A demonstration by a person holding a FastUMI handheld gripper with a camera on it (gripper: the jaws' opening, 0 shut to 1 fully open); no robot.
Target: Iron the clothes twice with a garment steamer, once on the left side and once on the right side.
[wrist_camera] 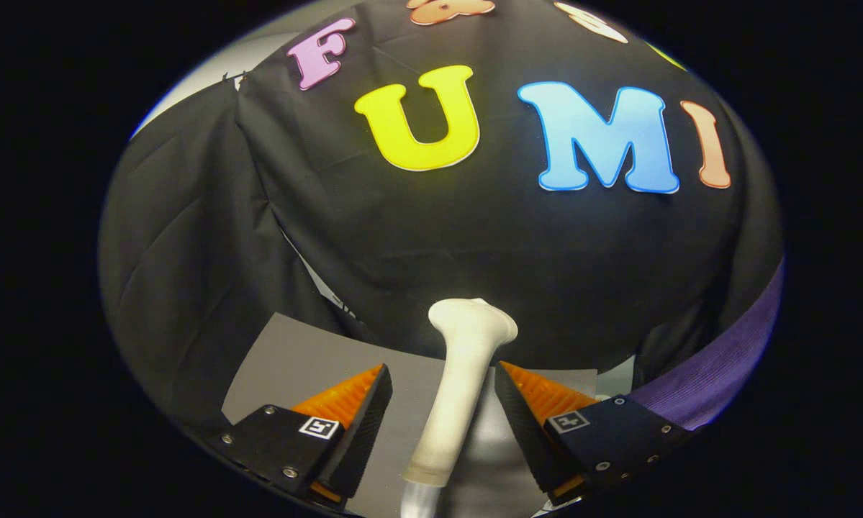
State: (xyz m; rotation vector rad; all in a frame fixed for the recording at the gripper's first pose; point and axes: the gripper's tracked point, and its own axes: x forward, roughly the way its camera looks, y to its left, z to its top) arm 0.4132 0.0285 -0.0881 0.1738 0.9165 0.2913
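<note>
A white garment steamer (468,332) lies on the grey tabletop (294,360), its handle running back toward me and its wider head pointing at the booth wall. My gripper (443,372) is open, one finger on each side of the handle. The right finger (525,410) is close beside the handle, while a clear gap separates it from the left finger (363,417). Neither finger presses on it. A purple garment (719,367) shows as a ribbed band to the right, beyond the right finger.
Black cloth hangs just behind the steamer's head as the booth wall. A grey cord or tube (418,500) leaves the near end of the handle. Bare tabletop stretches left of the left finger.
</note>
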